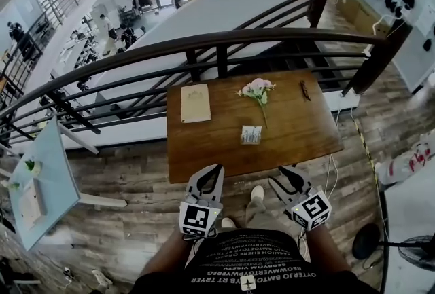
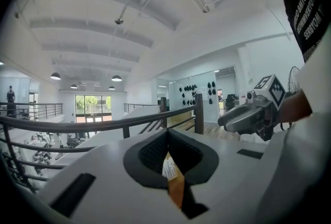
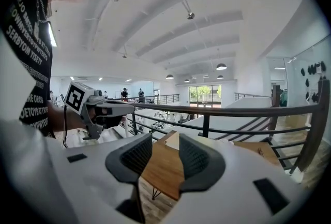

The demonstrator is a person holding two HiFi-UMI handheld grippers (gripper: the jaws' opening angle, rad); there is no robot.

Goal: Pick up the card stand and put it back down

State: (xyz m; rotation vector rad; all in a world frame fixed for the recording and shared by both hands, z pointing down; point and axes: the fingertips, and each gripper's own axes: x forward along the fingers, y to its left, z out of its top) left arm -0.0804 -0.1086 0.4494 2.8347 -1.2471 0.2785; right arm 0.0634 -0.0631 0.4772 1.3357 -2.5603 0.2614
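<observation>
On the table (image 1: 299, 136) in front of me the card stand (image 1: 251, 134) sits near the front edge, with a notebook (image 1: 196, 103) and flowers (image 1: 257, 90) beyond it and a railing (image 1: 204, 41) behind. Both grippers hover short of the table, nearly level: the left gripper (image 1: 215, 172) is clenched on nothing, and the right gripper (image 1: 284, 177) has its jaws apart and empty

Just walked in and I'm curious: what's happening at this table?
A person holds a gripper in each hand, just short of the table. Neither holds anything: the left gripper has its tips together, the right gripper is open. The card stand sits untouched on the table, near a flower and a notebook.
</observation>
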